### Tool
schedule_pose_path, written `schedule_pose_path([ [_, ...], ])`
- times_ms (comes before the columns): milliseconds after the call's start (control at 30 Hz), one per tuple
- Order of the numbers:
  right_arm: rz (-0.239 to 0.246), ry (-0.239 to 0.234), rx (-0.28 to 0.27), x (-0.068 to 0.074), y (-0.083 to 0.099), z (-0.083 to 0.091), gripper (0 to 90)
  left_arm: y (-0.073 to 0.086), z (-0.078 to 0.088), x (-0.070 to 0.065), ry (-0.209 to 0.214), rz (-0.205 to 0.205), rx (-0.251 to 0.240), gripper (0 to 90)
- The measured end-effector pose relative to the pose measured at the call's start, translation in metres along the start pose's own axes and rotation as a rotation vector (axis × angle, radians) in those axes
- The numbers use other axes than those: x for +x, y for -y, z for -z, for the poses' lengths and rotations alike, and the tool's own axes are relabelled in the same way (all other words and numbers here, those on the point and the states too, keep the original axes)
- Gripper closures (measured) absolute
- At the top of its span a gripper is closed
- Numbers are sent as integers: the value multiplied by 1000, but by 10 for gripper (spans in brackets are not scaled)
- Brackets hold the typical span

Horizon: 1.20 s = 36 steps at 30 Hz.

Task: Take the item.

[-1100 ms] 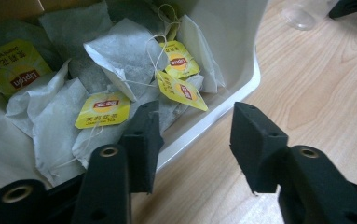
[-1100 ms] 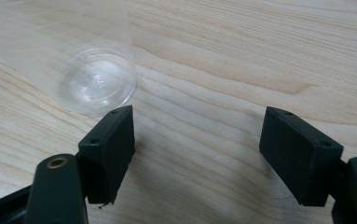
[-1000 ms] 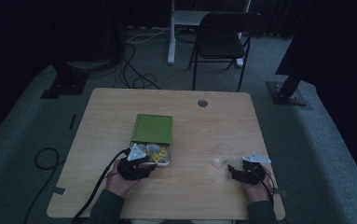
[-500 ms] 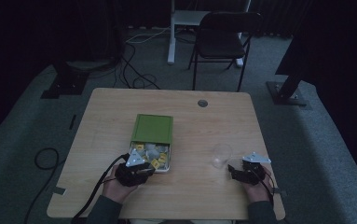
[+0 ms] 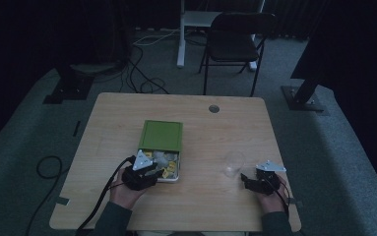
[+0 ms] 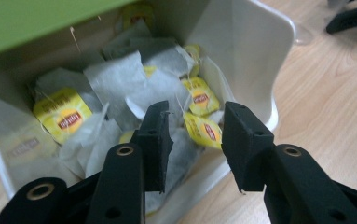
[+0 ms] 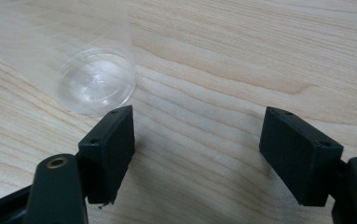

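The left gripper (image 6: 192, 126) is hovering, jaws apart, over tea bags (image 6: 120, 88) half hidden under the box's green lid (image 6: 36, 18). The right gripper (image 7: 197, 140), jaws wide apart, is sitting beside a clear cup (image 7: 73, 60), its rim cut off.

Bare table (image 5: 205, 132) behind box (image 5: 161, 150) — cup (image 5: 234, 163) right.

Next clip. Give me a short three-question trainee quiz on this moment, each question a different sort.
1. True or false: the left tongs are shut on a tea bag.
2. What stands just ahead of the right tongs? A) a mug B) a clear plastic cup C) a spoon
3. Fill in: the box's green lid is ____.

Key:
1. False: the jaws are apart over the tea bags in the white box, with nothing clamped.
2. B: the clear plastic cup, upright on the table, outside the open jaws.
3. Open.
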State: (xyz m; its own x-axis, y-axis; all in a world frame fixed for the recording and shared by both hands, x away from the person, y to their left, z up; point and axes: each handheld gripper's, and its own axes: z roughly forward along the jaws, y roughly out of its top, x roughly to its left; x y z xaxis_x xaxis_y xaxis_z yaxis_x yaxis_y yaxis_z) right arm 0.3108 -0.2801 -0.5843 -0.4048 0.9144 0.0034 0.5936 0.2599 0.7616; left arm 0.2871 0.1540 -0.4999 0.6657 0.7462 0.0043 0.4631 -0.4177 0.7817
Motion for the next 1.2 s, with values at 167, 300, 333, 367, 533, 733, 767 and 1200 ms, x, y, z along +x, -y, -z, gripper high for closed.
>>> schedule_pose_path([
  [167,0,0,0,0,0,0,260,-7,2,4,-27,8,-26,589],
  [300,1,0,0,0,0,0,260,-13,2,8,-59,11,-35,552],
  [333,0,0,0,0,0,0,260,-14,2,8,-64,13,-39,546],
  [367,0,0,0,0,0,0,260,-14,2,8,-64,13,-39,538],
  [533,0,0,0,0,0,0,260,-19,-5,8,-85,13,-33,518],
  [733,1,0,0,0,0,0,260,-21,-13,9,-113,12,1,514],
  [767,0,0,0,0,0,0,260,-22,-13,9,-118,7,7,517],
  [1200,0,0,0,0,0,0,260,-20,-23,2,-132,-4,59,548],
])
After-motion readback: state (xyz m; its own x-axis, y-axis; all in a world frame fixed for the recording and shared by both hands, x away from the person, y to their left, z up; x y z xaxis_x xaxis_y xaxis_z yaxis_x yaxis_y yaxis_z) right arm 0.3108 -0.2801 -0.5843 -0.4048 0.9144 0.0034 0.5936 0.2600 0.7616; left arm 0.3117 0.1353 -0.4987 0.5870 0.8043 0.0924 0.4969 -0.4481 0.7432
